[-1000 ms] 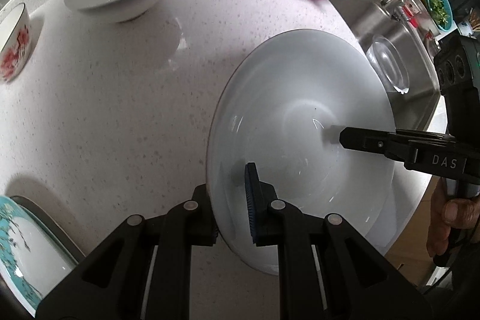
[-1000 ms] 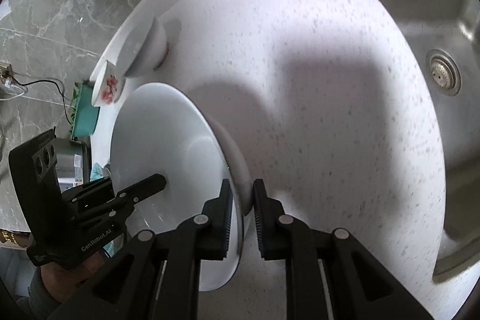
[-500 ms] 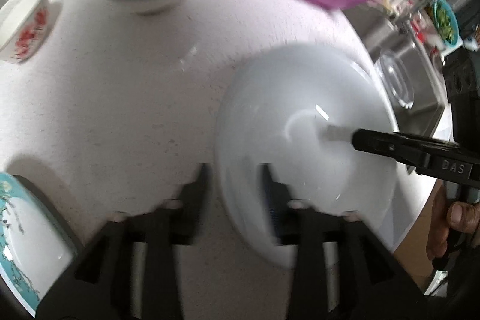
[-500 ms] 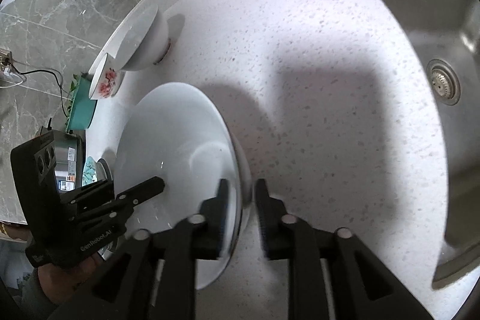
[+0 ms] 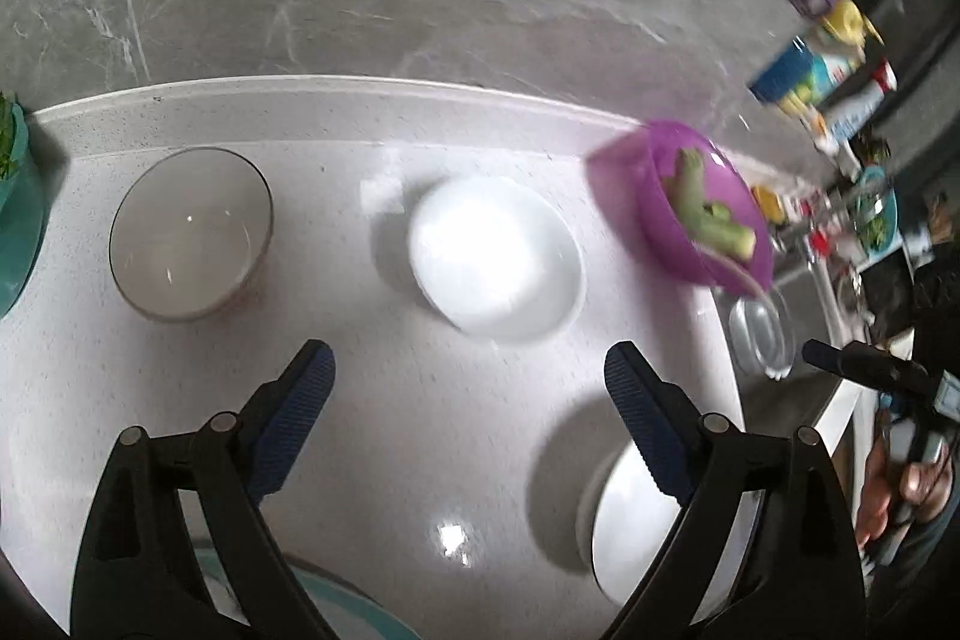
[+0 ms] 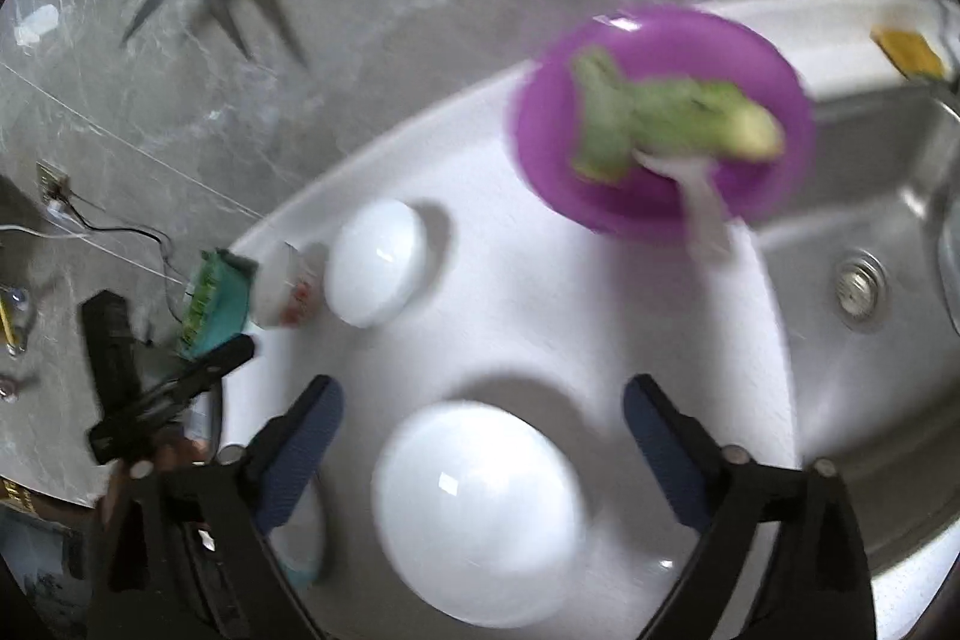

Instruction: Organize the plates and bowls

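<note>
2 grippers hang above the pale speckled counter (image 5: 492,430), both with jaws spread wide and nothing between them: the left gripper (image 5: 468,394) in its own view, the right gripper (image 6: 483,436) in its own.

Taking the large white bowl (image 6: 480,514) as the landmark: it sits upright on the counter directly under the right gripper, between its 2 fingers but apart from them. In the left wrist view the same bowl shows just beyond the right-hand fingertip (image 5: 630,382). Behind it, toward the wall, sits the smaller white bowl (image 5: 498,256), well apart. Further left of that stands a small bowl (image 5: 189,232) with a red flower pattern on its outside. Behind and right of the large bowl is the purple bowl (image 6: 660,118) holding green vegetable pieces, at the edge of the sink (image 6: 870,244).

The large bowl lies near the counter's front edge and close to the sink, so I judge a sideways knock from a descending finger could slide it off. Both views are blurred, which suggests fast motion; a rushed approach to the smaller white bowl could tip it or clip the purple bowl. Stacking glazed ware off-centre could chip the rims.
</note>
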Action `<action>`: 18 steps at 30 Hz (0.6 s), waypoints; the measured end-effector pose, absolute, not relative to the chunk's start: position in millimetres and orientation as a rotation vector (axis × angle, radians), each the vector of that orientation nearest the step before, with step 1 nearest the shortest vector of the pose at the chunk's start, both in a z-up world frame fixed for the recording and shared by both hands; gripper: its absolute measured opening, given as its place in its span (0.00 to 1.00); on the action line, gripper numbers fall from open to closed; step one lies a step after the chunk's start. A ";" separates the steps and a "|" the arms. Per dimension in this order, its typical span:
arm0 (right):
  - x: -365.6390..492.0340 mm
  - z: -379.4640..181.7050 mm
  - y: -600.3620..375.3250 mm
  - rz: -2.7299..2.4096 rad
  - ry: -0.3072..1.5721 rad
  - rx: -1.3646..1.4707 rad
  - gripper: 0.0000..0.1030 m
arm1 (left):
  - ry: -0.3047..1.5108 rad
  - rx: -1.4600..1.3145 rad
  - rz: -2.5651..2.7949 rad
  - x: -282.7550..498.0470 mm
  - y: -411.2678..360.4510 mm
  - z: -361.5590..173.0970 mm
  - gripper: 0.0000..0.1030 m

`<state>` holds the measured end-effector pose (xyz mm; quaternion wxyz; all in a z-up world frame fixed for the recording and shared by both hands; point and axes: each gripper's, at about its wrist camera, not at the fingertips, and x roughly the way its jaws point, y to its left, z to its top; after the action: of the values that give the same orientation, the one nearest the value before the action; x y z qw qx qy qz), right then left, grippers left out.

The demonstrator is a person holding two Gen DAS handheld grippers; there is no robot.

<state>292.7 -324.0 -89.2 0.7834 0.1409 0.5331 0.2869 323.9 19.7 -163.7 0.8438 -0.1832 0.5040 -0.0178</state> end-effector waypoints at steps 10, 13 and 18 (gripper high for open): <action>349.1 -97.2 -229.9 0.610 1.194 0.117 0.89 | 1.118 -0.323 0.018 361.9 32.0 -196.7 0.89; 366.7 -116.9 -219.7 0.606 1.240 0.083 0.86 | 1.132 -0.334 0.054 364.5 31.0 -210.1 0.89; 394.7 -150.7 -200.7 0.639 1.334 0.047 0.85 | 1.164 -0.363 0.126 381.8 35.0 -237.8 0.89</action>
<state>394.7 -200.7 -150.7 0.7384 0.0212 0.6079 0.2912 381.8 35.0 -237.8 0.8179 -0.1705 0.5463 0.0593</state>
